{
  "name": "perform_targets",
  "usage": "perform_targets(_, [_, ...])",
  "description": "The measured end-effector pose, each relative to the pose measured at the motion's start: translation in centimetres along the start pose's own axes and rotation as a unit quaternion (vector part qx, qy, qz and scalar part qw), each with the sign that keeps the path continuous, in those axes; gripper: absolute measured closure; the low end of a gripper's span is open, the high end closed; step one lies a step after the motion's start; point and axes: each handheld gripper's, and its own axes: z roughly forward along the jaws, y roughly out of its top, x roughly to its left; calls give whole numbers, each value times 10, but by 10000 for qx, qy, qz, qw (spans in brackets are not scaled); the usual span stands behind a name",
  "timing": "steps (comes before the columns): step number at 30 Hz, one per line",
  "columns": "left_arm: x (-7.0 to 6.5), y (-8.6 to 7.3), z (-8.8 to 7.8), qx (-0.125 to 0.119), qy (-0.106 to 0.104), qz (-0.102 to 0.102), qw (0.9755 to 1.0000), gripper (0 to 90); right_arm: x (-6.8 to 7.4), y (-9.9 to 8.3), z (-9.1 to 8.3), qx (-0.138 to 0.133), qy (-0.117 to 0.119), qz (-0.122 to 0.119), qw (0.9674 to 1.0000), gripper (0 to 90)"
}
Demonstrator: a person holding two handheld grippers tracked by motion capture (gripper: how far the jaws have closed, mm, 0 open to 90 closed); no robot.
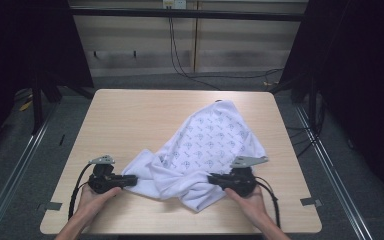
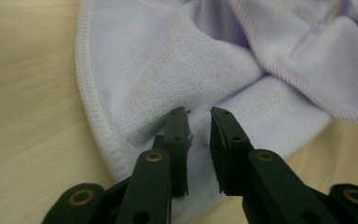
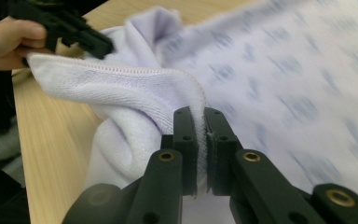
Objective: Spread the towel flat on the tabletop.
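Right tongs pinch the towel hem; left tongs gape slightly over its near-left edge, holding nothing. Any pull and that side could slump onto the tabletop.

Table evenly lit (surroundings dark); cloth blurred, perhaps by motion.

No readable text, label, brand or number anywhere; the white cloth on the table carries a repeated small blue motif, from centre toward 1 o'clock, too small and blurred to read.
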Motion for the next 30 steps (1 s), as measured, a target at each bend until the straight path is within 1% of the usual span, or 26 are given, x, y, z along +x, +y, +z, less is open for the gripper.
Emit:
perform_targets(1, [0, 0, 0, 0, 0, 0, 10000, 793, 0, 0, 0, 0, 0, 0, 10000, 832])
perform_targets(2, [-12, 2, 6, 158, 7, 190, 9997, 793, -11, -10, -9, 294, -181, 163, 9993, 774])
perform_targets(3, [-18, 2, 9, 231, -47, 198, 9995, 793, -13, -13, -13, 285, -259, 202, 9991, 768])
perform_targets(4, [-25, 1, 11, 301, -161, 286, 9990, 793, -16, -15, -17, 286, -342, 191, 9988, 766])
perform_targets(5, [-32, -1, 13, 385, -220, 393, 9982, 792, -18, -16, -21, 304, -441, 240, 9983, 742])
perform_targets(6, [-38, -2, 14, 492, -316, 411, 9974, 792, -21, -16, -24, 290, -565, 242, 9977, 705])
perform_targets(7, [-38, -2, 14, 492, -316, 411, 9974, 792, -24, -17, -28, 276, -619, 199, 9975, 678])
perform_targets(8, [-46, -5, 14, 574, -339, 465, 9967, 792, -24, -18, -31, 274, -636, 170, 9975, 656])
perform_targets(9, [-57, -9, 13, 663, -339, 606, 9954, 792, -25, -18, -34, 253, -671, 197, 9972, 623])
perform_targets(10, [-61, -10, 11, 695, -361, 670, 9947, 785, -24, -18, -37, 212, -656, 210, 9974, 604])
perform_targets(12, [-63, -10, 8, 540, -458, 741, 9947, 774, -21, -17, -41, 49, -586, 177, 9981, 570])
perform_targets(13, [-61, -7, 6, 397, -543, 703, 9953, 773, -18, -14, -43, -46, -511, 142, 9986, 556])
perform_targets(15, [-57, 0, 3, 92, -606, 599, 9963, 773, -11, -8, -47, -274, -545, 95, 9981, 508])
perform_targets(17, [-51, 9, 4, -122, -527, 593, 9968, 774, -6, -1, -50, -475, -361, 18, 9982, 499])
perform_targets(18, [-51, 9, 4, -122, -527, 593, 9968, 777, -6, -1, -50, -475, -361, 18, 9982, 499])
perform_targets(19, [-45, 18, 12, -79, -401, 581, 9975, 778, 2, 4, -48, -508, -99, -100, 9986, 493])
perform_targets(20, [-42, 21, 17, -70, -264, 569, 9980, 778, 6, 6, -44, -457, 106, -157, 9988, 493])
perform_targets(21, [-37, 23, 21, -67, -242, 457, 9986, 778, 12, 7, -38, -380, 325, -240, 9985, 493])
perform_targets(22, [-37, 23, 21, -67, -242, 457, 9986, 778, 19, 8, -32, -284, 512, -340, 9977, 493])
perform_targets(23, [-29, 23, 29, 108, -44, 403, 9991, 778, 26, 10, -25, -194, 676, -466, 9964, 489])
perform_targets(24, [-29, 23, 29, 108, -44, 403, 9991, 778, 26, 10, -25, -194, 676, -466, 9964, 489])
perform_targets(25, [-25, 22, 32, 259, 92, 487, 9984, 788, 39, 13, -11, -75, 943, -634, 9935, 465])
perform_targets(26, [-19, 21, 33, 150, -55, 278, 9995, 789, 45, 16, -4, 13, 1072, -735, 9915, 457])
perform_targets(27, [-18, 21, 33, 130, -10, 273, 9995, 788, 50, 18, 3, 79, 1123, -809, 9903, 445])
perform_targets(28, [-19, 21, 33, 123, 29, 354, 9993, 789, 54, 20, 9, 144, 1211, -862, 9888, 436])
perform_targets(30, [-21, 21, 35, 92, 89, 396, 9991, 789, 60, 22, 20, 223, 1373, -953, 9857, 426])
